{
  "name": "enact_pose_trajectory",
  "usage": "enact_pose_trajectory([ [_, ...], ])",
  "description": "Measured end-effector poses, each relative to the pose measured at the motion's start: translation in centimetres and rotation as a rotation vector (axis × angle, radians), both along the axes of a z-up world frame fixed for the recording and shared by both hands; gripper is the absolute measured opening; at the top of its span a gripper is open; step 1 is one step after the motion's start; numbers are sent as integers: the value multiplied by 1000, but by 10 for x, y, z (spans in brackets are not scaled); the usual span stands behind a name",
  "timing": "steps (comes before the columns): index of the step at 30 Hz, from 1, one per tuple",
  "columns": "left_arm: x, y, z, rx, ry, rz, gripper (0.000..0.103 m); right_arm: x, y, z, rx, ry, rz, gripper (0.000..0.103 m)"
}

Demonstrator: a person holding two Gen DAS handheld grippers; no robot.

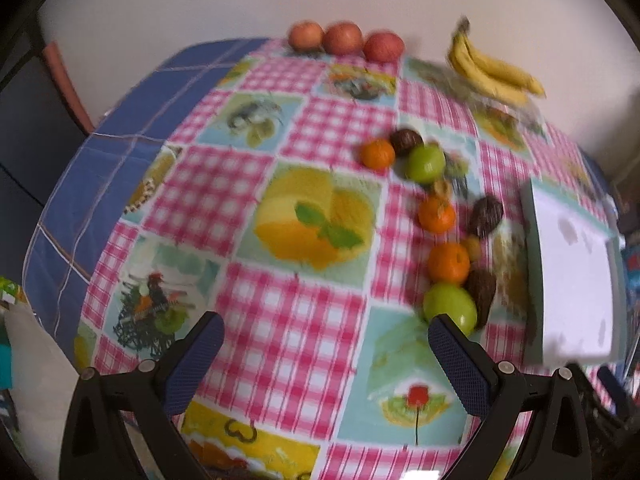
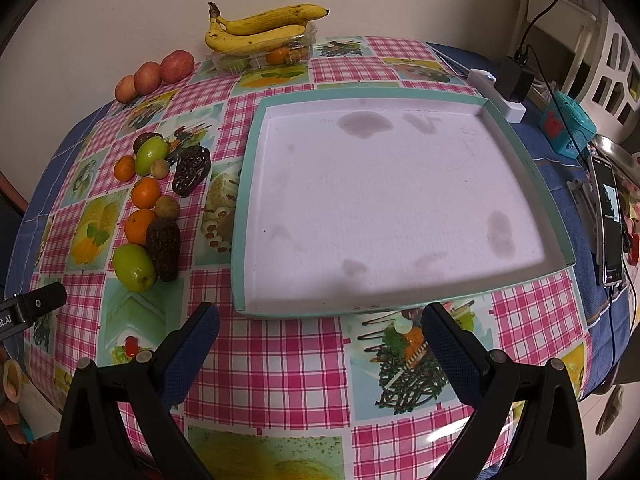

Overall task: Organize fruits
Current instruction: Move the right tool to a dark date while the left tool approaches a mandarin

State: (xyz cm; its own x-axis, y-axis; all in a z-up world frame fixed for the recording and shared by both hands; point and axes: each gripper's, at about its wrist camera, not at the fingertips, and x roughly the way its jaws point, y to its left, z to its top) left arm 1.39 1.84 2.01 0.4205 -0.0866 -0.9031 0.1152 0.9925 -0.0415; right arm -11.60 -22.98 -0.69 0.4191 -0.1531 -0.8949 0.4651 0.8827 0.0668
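A cluster of fruit lies left of a shallow white tray (image 2: 516, 152) with a teal rim: green fruits (image 2: 134, 267) (image 1: 450, 307), oranges (image 2: 138, 225) (image 1: 448, 263), dark brown pieces (image 2: 163, 248) (image 1: 482, 292) and small tan fruits (image 2: 167, 206). Three red apples (image 2: 150, 77) (image 1: 344, 38) and bananas (image 2: 256, 26) (image 1: 490, 72) sit at the back. My left gripper (image 1: 324, 340) is open and empty, with its right finger just in front of the nearest green fruit. My right gripper (image 2: 320, 336) is open and empty before the tray's front edge. The tray (image 1: 576, 272) is bare.
The bananas rest on a clear plastic box (image 2: 264, 56) holding more fruit. A phone (image 2: 608, 220), a charger (image 2: 514, 80), a white power strip (image 2: 498, 94) and a teal toy (image 2: 566, 130) lie right of the tray. A wall runs behind the table. The left gripper's body (image 2: 34, 304) shows at the left edge.
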Motion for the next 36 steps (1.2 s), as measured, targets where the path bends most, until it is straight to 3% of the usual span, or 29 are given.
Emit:
enact_pose_trajectory([
  [4,11,10,8,-62,-67,25,103,2,4,4,9,-26,9,101],
  [10,29,22,12,-87,-114,82,103,18,16,18,35,-115,63,101],
  [15,47,34,8,-158,-63,104,103,38,35,26,72,-177,137,101],
  [19,55,34,7,-149,-53,101,103,55,50,27,81,-187,188,100],
  [22,60,30,4,-149,-30,86,103,65,55,25,130,-208,205,89],
  [24,65,30,0,-160,-8,91,103,75,55,22,147,-205,203,74],
  [33,87,34,-21,-194,71,153,96,101,54,-5,245,-131,210,47],
  [36,94,30,-23,-207,77,151,93,107,55,-18,276,-100,207,43],
])
